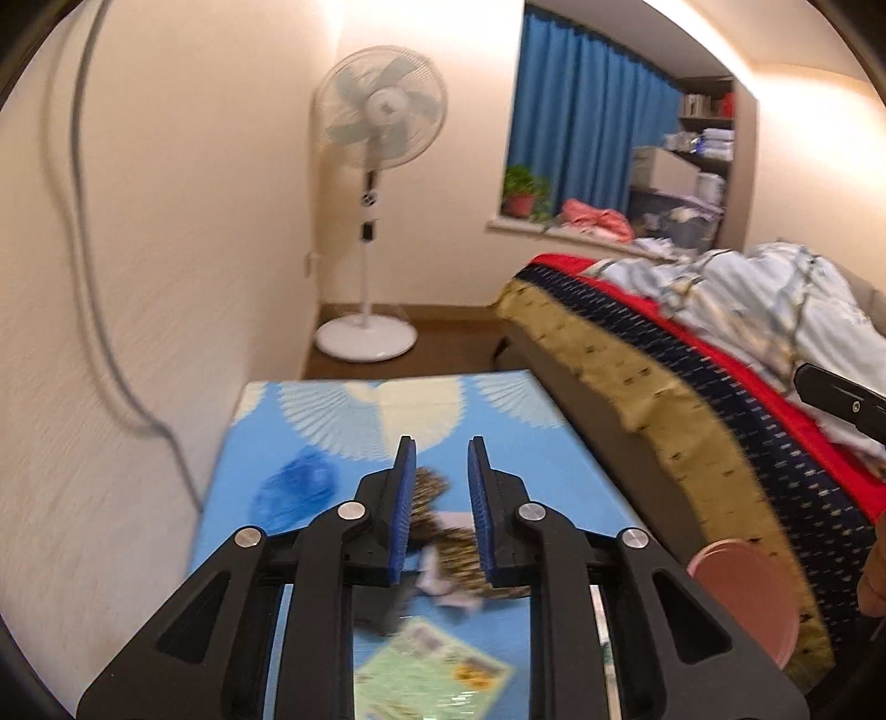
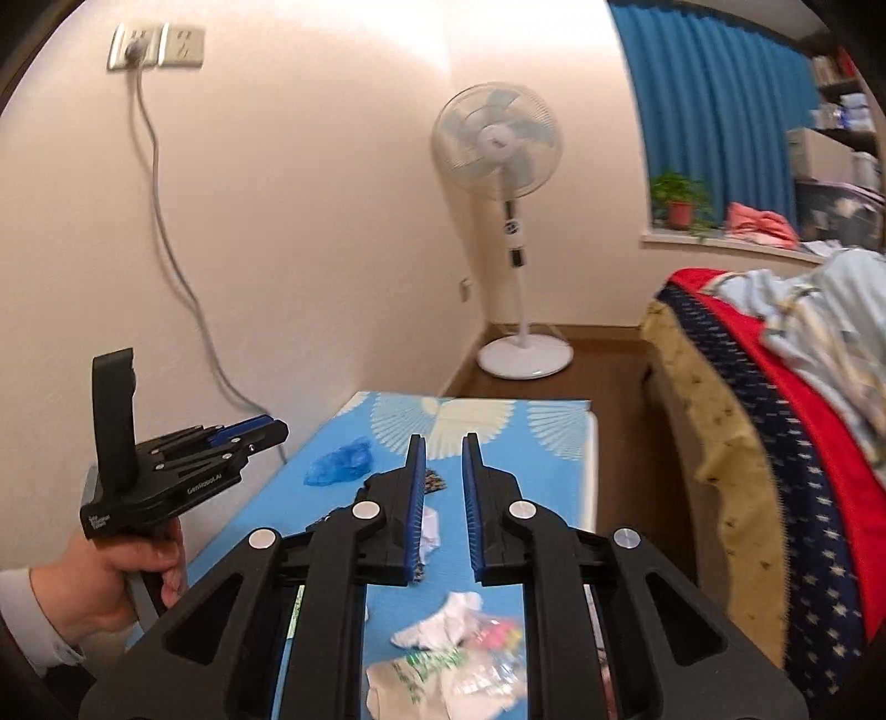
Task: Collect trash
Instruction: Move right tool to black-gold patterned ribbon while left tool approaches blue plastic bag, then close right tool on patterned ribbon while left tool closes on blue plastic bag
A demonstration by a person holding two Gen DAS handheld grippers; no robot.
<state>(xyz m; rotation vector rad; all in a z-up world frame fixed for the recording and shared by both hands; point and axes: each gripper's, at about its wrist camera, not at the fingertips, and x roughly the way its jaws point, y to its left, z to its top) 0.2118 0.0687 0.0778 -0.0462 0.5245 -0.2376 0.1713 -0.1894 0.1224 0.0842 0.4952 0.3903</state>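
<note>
Hovering tilted down above the table [image 2: 559,443], left gripper [image 1: 441,443] and right gripper [image 2: 443,440] stand slightly apart, empty.

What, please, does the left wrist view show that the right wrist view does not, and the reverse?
Only the left wrist view shows the pink disc beside the bed and the green leaflet on the table. Only the right wrist view shows the wall socket, the hand gripping the left hand-held gripper, and the white tissue. Both share the fan, blue curtain, potted plant, bed and the blue bag on the blue table.
</note>
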